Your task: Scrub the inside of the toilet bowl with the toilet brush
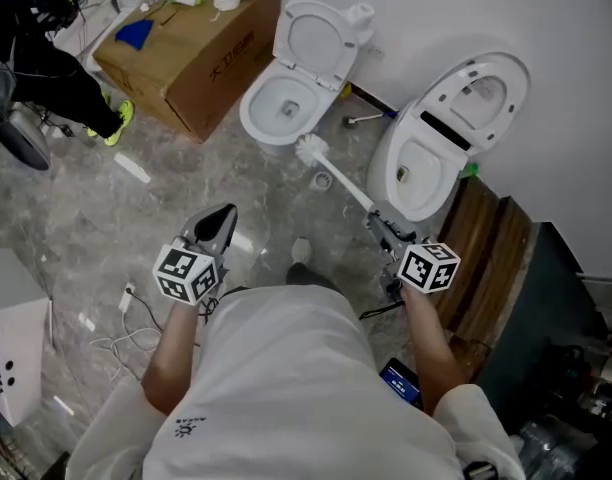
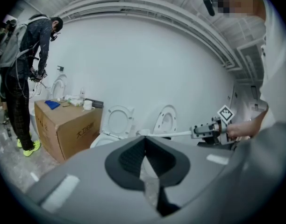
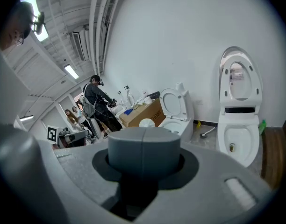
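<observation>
Currently the right gripper (image 1: 382,224), fingers clenched on the toilet brush (image 1: 312,151), holds it beside the toilet bowl (image 1: 250,118), so dipping inside seems next; the left gripper (image 1: 223,220) is closed, empty

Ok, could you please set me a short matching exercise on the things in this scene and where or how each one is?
Things:
1. toilet brush
2. cardboard box
3. left gripper
4. blue cloth

Place or state:
a. shut, holding nothing
b. lying on top of the box
c. on the floor beside the left toilet
d. held in the right gripper

Pairs: 1-d, 2-c, 3-a, 4-b.
</observation>
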A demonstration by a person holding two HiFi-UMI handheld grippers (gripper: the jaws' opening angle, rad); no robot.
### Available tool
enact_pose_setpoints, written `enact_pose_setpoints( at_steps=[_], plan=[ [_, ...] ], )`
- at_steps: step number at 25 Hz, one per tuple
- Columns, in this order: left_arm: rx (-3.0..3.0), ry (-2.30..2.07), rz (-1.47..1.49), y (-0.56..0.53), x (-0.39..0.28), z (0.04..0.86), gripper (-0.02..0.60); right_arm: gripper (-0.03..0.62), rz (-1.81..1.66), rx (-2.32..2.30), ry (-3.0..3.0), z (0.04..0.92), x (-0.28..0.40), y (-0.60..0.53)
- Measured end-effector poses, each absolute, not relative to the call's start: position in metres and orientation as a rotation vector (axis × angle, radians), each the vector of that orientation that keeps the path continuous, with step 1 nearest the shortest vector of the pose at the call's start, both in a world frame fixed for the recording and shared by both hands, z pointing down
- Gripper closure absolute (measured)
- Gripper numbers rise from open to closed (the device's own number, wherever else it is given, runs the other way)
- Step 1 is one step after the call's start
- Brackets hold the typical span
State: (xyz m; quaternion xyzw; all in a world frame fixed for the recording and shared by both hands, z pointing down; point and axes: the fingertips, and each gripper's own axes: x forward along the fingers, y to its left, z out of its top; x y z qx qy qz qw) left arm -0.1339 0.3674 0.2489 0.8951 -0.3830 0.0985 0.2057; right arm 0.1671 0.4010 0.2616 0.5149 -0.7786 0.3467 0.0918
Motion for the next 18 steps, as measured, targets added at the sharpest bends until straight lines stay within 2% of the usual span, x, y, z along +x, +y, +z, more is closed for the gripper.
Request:
enact_pose_setpoints(
  at_steps=[11, 18],
  plan=[
    [2.474, -1.113, 0.295, 0.298, -0.06, 0.246, 0.595, 0.448, 1.058, 1.443, -2.33, 0.274, 0.236, 0.319],
    [2.443, -1.156, 0.302, 0.278, -0.039, 0.252, 0.595, 0.448, 1.076, 1.384, -2.339, 0.288, 0.256, 0.294]
  ],
)
